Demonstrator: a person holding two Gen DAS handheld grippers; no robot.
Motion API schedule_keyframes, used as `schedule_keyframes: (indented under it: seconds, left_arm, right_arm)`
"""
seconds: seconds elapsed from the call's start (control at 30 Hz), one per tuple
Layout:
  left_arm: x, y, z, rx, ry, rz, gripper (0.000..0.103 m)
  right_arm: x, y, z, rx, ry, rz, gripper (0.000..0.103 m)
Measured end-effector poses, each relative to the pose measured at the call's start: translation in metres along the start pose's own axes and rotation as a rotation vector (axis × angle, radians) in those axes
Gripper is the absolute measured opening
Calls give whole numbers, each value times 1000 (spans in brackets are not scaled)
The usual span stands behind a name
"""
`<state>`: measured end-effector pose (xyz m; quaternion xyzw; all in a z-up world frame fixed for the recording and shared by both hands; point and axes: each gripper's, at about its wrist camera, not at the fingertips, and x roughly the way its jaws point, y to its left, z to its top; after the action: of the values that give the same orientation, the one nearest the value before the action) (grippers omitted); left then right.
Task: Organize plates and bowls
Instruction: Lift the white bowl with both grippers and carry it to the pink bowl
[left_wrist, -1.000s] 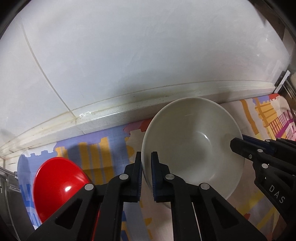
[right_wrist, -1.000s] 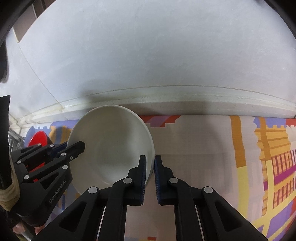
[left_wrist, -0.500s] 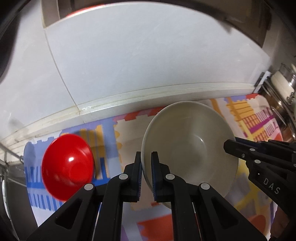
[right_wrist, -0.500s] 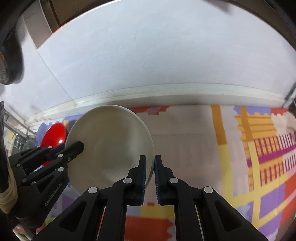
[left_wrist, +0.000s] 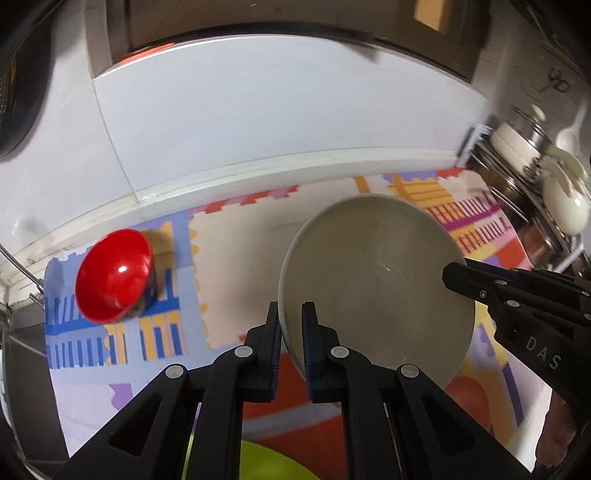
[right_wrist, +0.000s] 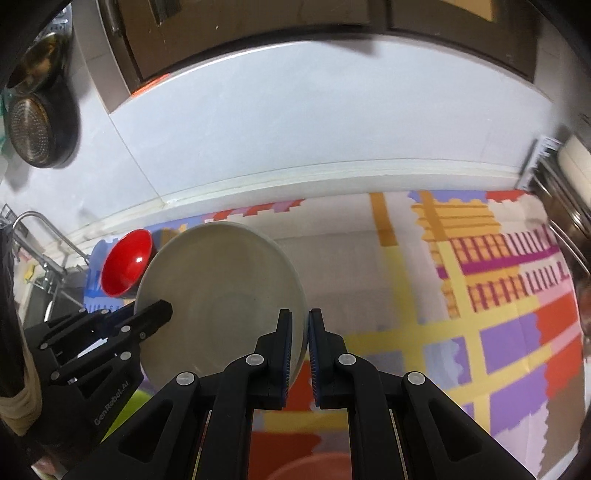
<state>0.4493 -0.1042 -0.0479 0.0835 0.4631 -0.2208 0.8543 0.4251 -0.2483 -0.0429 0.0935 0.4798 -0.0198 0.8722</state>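
Observation:
A large white bowl (left_wrist: 376, 288) hangs above the patterned mat, gripped from both sides. My left gripper (left_wrist: 290, 325) is shut on its left rim, and my right gripper (right_wrist: 300, 332) is shut on its right rim (right_wrist: 301, 314). In the left wrist view the right gripper (left_wrist: 458, 277) comes in from the right edge. The left gripper (right_wrist: 162, 310) shows at the lower left of the right wrist view. A red bowl (left_wrist: 114, 275) stands on the mat near the back left corner, also seen as the red bowl (right_wrist: 127, 262) behind the white one.
The colourful mat (right_wrist: 480, 295) covers the counter up to a white wall. A yellow-green dish (left_wrist: 266, 461) lies below my left gripper. A rack with pots and a white ladle (left_wrist: 565, 195) stands at the right. A sink and tap (right_wrist: 40, 236) lie at the left.
Both grippers have lifted the white bowl and drawn it back from the wall. The red bowl has stayed on the mat and looks farther away. The yellow-green dish has come into view.

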Motion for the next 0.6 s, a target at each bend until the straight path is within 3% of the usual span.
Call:
schedule_keyframes:
  seconds: [0.6]
  left_arm:
    - [-36, -70, -53, 109, 40, -84, 11]
  right_arm:
    - [-67, -40, -67, 79, -10, -64, 10]
